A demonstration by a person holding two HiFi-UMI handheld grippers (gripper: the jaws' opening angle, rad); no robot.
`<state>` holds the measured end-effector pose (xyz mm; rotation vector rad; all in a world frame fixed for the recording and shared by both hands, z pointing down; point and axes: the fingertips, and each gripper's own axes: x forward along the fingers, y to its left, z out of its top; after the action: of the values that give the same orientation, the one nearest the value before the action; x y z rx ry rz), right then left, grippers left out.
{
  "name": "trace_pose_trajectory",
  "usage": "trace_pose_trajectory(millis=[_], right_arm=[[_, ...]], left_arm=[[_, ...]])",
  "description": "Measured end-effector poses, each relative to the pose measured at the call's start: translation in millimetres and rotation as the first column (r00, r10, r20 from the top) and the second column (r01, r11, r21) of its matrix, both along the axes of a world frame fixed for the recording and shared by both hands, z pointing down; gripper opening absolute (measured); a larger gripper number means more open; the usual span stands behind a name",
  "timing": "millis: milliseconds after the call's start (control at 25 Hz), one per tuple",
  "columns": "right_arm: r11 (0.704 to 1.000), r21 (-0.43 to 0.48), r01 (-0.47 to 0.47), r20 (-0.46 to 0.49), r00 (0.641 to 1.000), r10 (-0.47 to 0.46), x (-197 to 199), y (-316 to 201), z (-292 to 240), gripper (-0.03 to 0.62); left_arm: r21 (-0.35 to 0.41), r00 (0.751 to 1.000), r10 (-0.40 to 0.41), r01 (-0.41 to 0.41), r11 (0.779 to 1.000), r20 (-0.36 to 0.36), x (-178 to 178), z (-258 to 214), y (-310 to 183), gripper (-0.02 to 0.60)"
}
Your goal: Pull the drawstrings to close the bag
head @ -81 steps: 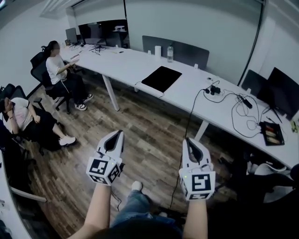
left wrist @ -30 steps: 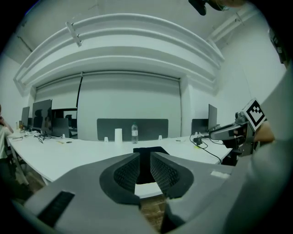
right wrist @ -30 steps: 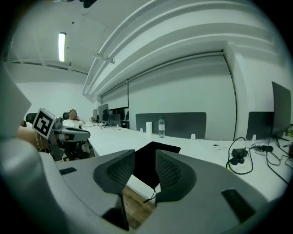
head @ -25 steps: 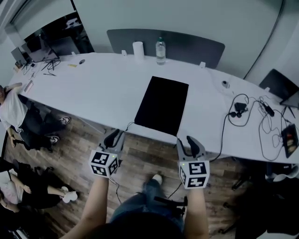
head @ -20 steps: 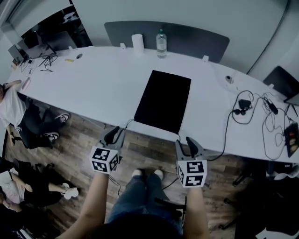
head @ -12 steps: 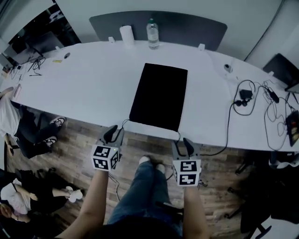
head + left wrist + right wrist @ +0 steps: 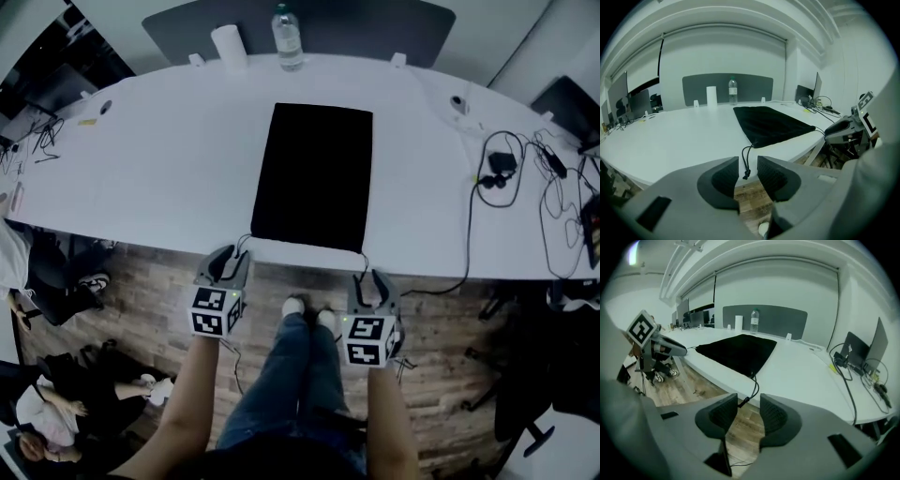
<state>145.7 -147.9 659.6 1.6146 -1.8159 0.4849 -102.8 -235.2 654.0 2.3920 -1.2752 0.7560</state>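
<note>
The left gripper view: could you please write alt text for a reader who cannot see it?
The left gripper, its jaws just opened wider, has the drawstring hanging ungripped between them, over the edge of the white table. The black bag lies flat on it; a bottle stands at the far side.

**Office, probably a shared meeting or work room.** Straight ahead of the jaws of the left gripper [image 7: 230, 259] and right gripper [image 7: 371, 279]: long curved white desk [image 7: 169, 169] backed by a grey partition panel [image 7: 375, 23], with a water bottle [image 7: 287, 37] and a paper roll [image 7: 225, 42] at its far edge. Behind the panel: plain pale wall [image 7: 722, 56]. Right of the right jaws: tangled cables [image 7: 511, 178], a dark flat screen [image 7: 867, 350] and a black office chair [image 7: 530, 394]. Left of the left jaws: monitors [image 7: 640, 104] and seated people [image 7: 42, 417]. Beneath the jaws: wood-plank floor [image 7: 150, 300].
</note>
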Motion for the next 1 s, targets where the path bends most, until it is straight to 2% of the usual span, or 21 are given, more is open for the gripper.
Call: trace_pose_trajectory(millis=[120, 160, 200, 280, 320, 520, 720, 1000], right_arm=[[0.999, 0.038, 0.007, -0.126, 0.992, -0.002, 8.2, -0.2, 1.8, 0.074], [0.999, 0.046, 0.006, -0.152, 0.988, 0.001, 10.1, -0.5, 1.4, 0.036], [0.999, 0.049, 0.003, -0.162, 0.987, 0.005, 10.9, -0.6, 1.5, 0.031], [0.999, 0.037, -0.009, -0.152, 0.988, 0.014, 11.2, 0.3, 3.3, 0.012], [1.0, 0.026, -0.018, -0.135, 0.991, 0.021, 11.2, 1.1, 4.1, 0.009], [0.999, 0.018, -0.045, -0.067, 0.997, 0.046, 13.8, 0.0, -9.1, 0.006], [0.997, 0.04, -0.061, -0.052, 0.997, 0.063, 22.7, -7.3, -28.7, 0.006], [0.996, 0.088, -0.03, -0.055, 0.998, 0.035, 17.6, -25.3, -59.3, 0.006]], left_arm=[[0.019, 1.0, 0.022, -0.022, 1.0, 0.005, 2.6, 1.2, -1.3, 0.109], [0.028, 0.999, 0.034, -0.034, 0.999, 0.008, 3.8, 0.8, -0.7, 0.103], [0.038, 0.999, 0.047, -0.047, 0.998, 0.012, 5.7, 0.1, 0.0, 0.088], [0.051, 0.997, 0.066, -0.067, 0.996, 0.027, 10.1, -0.4, 1.5, 0.031], [0.045, 0.997, 0.068, -0.069, 0.997, 0.031, 11.4, 0.2, 2.2, 0.024], [-0.013, 0.999, 0.043, -0.043, 0.999, 0.007, 6.9, 0.9, 0.8, 0.018], [0.012, 0.999, 0.034, -0.033, 0.999, -0.005, 7.6, -15.9, -6.9, 0.018], [0.045, 0.999, 0.029, -0.028, 0.999, -0.033, 7.0, -44.0, -17.7, 0.017]])
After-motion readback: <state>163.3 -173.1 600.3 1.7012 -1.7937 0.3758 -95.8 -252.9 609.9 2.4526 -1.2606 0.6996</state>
